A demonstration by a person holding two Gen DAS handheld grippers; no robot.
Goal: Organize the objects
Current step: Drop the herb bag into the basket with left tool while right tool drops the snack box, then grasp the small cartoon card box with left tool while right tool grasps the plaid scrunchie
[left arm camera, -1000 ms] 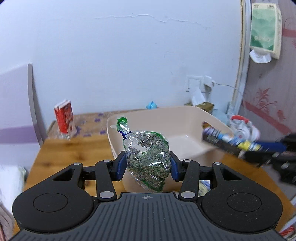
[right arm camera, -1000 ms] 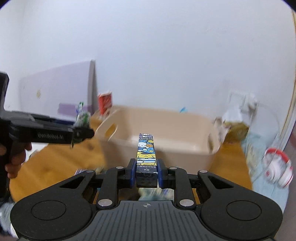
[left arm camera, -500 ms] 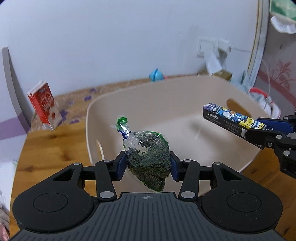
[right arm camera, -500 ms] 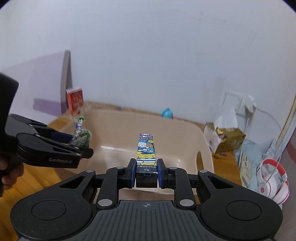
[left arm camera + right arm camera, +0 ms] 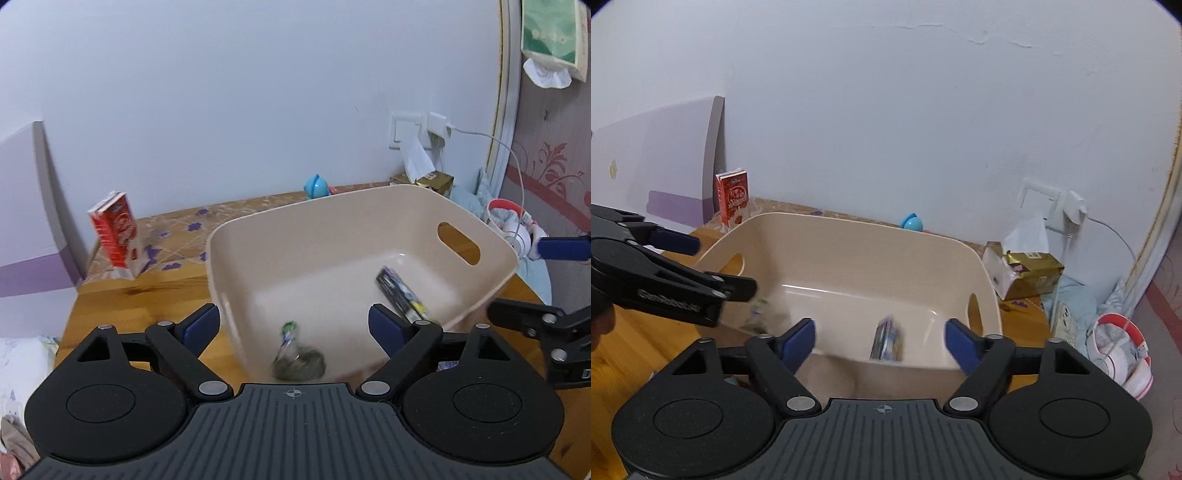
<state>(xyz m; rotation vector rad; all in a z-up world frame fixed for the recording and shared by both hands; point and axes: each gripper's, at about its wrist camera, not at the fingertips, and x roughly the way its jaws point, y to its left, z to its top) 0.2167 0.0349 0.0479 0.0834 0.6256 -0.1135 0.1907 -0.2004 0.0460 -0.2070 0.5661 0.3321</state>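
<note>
Herb bag (image 5: 298, 363) and cartoon box (image 5: 402, 298) dropped into beige basin (image 5: 236, 280), left gripper (image 5: 295, 326) and right gripper (image 5: 881, 341) both spread apart

The beige bin (image 5: 258, 258) looks like smooth plastic with a soft sheen. The tabletop (image 5: 147, 295) is warm varnished wood with visible grain. Each hand-held gripper, left (image 5: 295, 326) and right (image 5: 880, 339), is matt black plastic with blue pads and small metal pins. At 10 o'clock from the bin, the red carton (image 5: 116, 236) is glossy printed card. The herb bag (image 5: 299, 363) is clear shiny film.
</note>
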